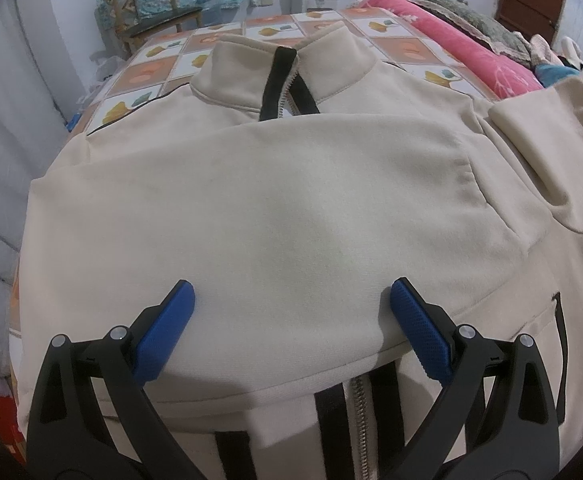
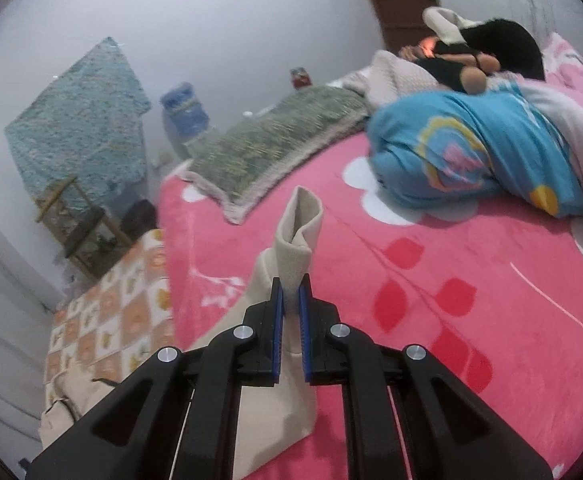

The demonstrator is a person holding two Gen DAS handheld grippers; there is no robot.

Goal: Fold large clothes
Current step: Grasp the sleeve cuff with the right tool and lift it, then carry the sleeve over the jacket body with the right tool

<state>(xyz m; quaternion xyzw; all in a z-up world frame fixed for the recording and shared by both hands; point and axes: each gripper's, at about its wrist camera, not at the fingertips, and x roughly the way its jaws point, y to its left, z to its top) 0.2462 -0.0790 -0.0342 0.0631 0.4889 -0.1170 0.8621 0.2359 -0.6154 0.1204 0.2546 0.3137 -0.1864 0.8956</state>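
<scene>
one jacket (image 1: 275, 208), two tongs (image 1: 291, 296), one cuff (image 2: 297, 236)

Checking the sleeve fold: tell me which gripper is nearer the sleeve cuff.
Right. The right gripper is shut on the sleeve cuff, lifting it off the bed. The left gripper hovers open over the jacket body, apart from that cuff.

The left wrist view looks steeply down, close over the cream jacket (image 1: 275, 200) on the bed (image 1: 491, 60). The right wrist view faces across the pink blanket (image 2: 451, 280); both show the chair (image 1: 151, 8).
</scene>
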